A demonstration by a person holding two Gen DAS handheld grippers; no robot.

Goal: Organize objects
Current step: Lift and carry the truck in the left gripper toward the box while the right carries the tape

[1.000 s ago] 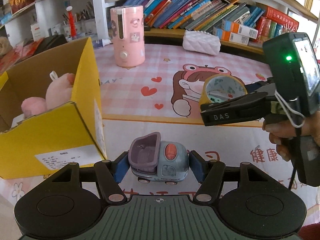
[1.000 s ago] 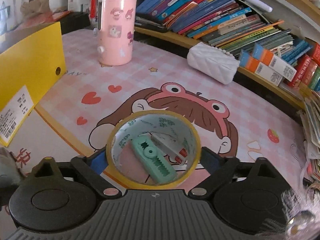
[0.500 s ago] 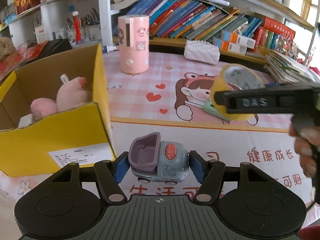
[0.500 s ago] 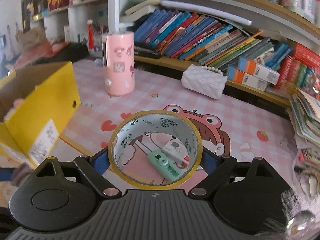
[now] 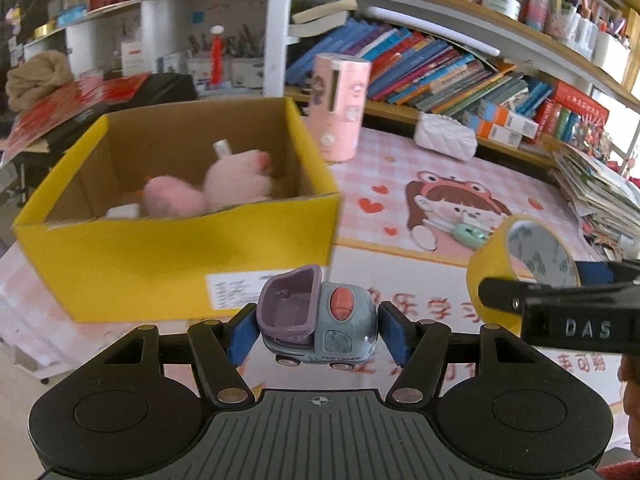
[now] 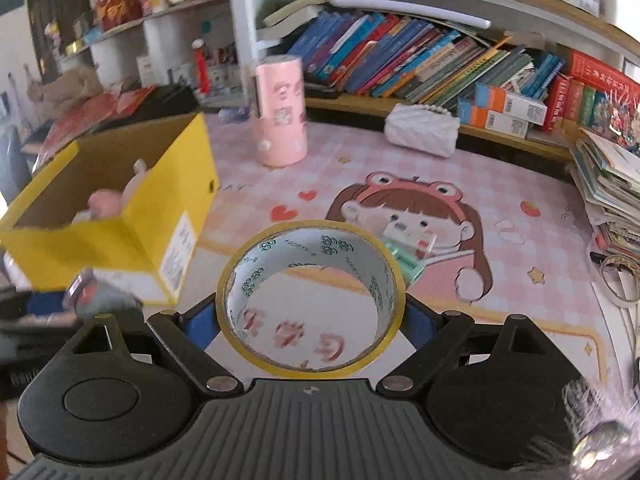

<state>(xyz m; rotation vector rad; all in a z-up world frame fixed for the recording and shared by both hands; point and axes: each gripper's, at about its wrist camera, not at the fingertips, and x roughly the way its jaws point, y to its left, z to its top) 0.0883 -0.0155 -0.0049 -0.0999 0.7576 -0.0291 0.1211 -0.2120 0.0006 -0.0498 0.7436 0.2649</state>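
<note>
My left gripper (image 5: pixel 318 330) is shut on a small grey-blue toy truck (image 5: pixel 320 320) with a purple bucket, held above the mat in front of the yellow cardboard box (image 5: pixel 176 256). The box is open on top and holds a pink plush toy (image 5: pixel 212 192). My right gripper (image 6: pixel 310 322) is shut on a roll of yellow tape (image 6: pixel 310 296), lifted off the table; the same tape roll (image 5: pixel 520 260) shows at the right of the left wrist view. The box (image 6: pixel 120 236) lies left of the tape in the right wrist view.
A mint green tool (image 5: pixel 470 233) and a small white item (image 6: pixel 408 236) lie on the pink cartoon mat (image 6: pixel 440 184). A pink cylinder (image 6: pixel 280 112) and a white quilted pouch (image 6: pixel 422 130) stand near the bookshelf. Stacked papers (image 6: pixel 608 184) fill the right edge.
Both grippers rose and swung left toward the box with their loads. The box now sits nearer the centre of both views, and the tape has lifted clear of the green tool.
</note>
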